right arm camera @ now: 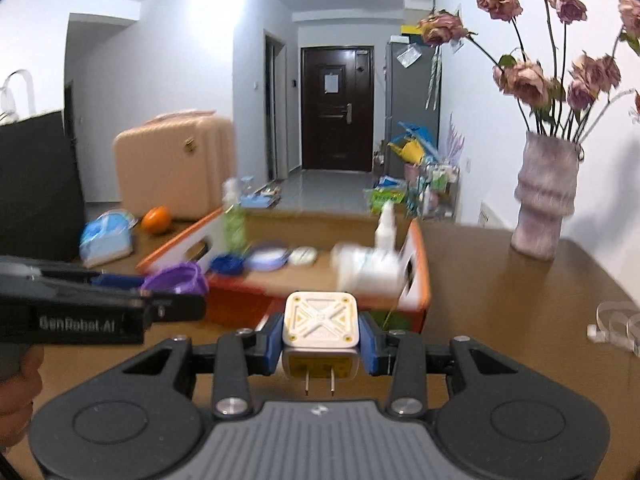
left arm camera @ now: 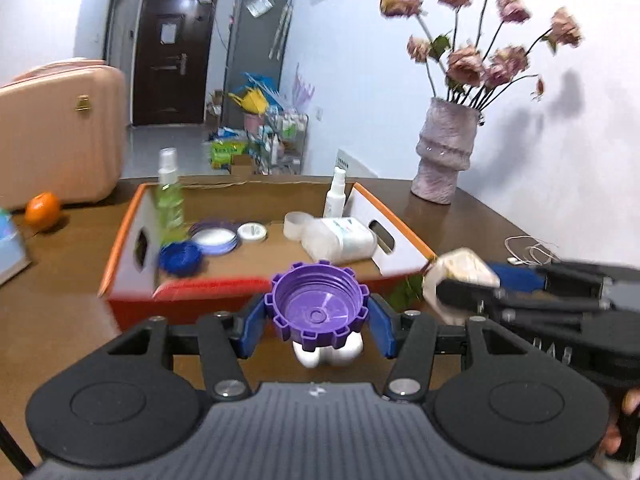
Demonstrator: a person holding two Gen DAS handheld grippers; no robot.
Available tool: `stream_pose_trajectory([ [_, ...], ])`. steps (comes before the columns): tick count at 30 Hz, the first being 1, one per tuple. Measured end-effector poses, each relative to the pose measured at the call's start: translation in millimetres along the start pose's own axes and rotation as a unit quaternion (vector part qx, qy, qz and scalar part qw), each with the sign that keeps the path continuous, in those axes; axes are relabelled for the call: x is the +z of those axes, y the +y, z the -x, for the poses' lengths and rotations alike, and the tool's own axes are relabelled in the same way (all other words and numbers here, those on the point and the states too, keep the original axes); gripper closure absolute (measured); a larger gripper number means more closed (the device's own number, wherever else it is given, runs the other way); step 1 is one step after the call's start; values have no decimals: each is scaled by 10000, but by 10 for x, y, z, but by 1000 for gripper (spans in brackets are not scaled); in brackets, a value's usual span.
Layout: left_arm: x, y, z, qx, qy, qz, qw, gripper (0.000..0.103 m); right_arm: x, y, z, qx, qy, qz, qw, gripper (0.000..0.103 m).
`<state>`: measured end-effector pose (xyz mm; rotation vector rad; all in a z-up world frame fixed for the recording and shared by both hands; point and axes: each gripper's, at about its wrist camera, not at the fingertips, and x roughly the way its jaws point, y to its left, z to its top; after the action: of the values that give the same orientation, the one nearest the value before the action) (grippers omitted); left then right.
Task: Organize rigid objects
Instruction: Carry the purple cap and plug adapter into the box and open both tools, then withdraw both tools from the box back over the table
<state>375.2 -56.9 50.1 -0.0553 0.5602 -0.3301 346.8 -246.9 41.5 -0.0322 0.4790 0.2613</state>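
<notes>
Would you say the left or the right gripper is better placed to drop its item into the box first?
Probably the left gripper: its purple cap sits centred before the cardboard box, while the right gripper, holding the charger, faces the box's right end.

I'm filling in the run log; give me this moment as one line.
left gripper: shut on purple cap | right gripper: shut on white plug adapter | cardboard box: ahead, partly filled

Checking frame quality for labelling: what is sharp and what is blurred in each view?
Left wrist view: purple cap in the left gripper sharp, box and flowers motion-smeared. Right wrist view: charger in the right gripper sharp, box contents smeared; ceiling glare.
</notes>
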Motion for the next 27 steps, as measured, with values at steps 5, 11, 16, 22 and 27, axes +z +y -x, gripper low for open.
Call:
stream_pose_trajectory([
  [5, 351, 80, -764, -335, 468, -26, 9983, 48, 434, -331, -777, -142, 361, -17, 9992, 65],
  [11, 370, 192, -1409, -473, 1083, -37, 9930, 48, 488, -416, -1516, -291, 1022, 304, 9939, 65],
  [16, 345, 314, -1659, -698, 1329, 148, 9886, 46, 414, -475, -1697, -297, 1280, 300, 9909, 66],
  [22, 388, 409, -1597, -760, 1264, 280, 9887, 43, 460, -503, -1683, -250, 1086, 335, 9932, 65],
  [27, 524, 472, -1320, -436, 881, 155, 9950, 40, 568, -533, -1552, -322, 895, 290, 9950, 65],
])
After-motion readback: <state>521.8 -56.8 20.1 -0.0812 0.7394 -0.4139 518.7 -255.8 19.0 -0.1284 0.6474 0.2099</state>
